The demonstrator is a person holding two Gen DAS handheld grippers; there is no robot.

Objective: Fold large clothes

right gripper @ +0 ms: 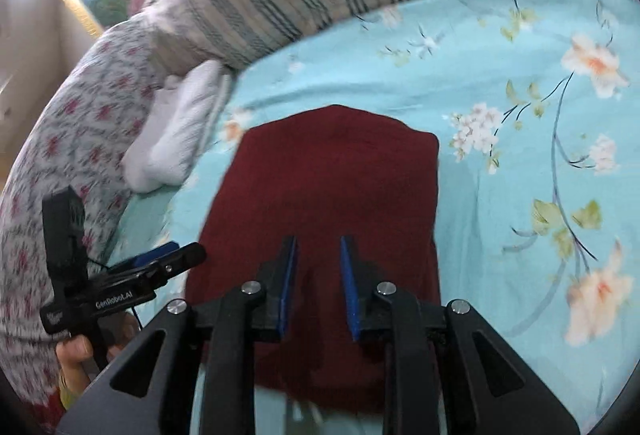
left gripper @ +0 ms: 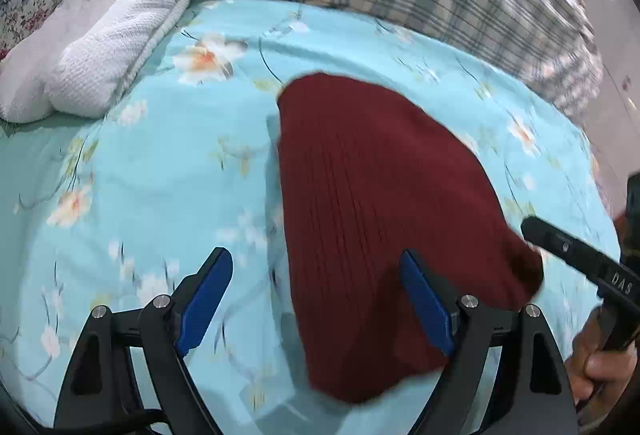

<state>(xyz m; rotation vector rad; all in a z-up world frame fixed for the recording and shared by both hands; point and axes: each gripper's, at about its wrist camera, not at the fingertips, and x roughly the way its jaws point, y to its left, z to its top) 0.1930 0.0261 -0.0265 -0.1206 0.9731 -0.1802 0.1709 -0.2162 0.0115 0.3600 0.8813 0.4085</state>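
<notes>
A dark red ribbed knit [left gripper: 360, 203] is shown lying on the floral sheet [left gripper: 152, 175], filling the centre of both views, already narrowed into a long strip. The fabric is judged soft, light and limp, with enough rib texture to resist slipping; a hold is best taken at a near corner or along the near edge, where the layers are stacked. The left gripper [left gripper: 316, 299] is seen spread wide above the sheet and the knit's left edge, with nothing pinched. The right gripper [right gripper: 318, 287] is seen with its jaws narrowly apart over the knit's near end; whether cloth is caught between them cannot be told. No containers are visible; a folded white towel [left gripper: 92, 47] is seen at upper left.
</notes>
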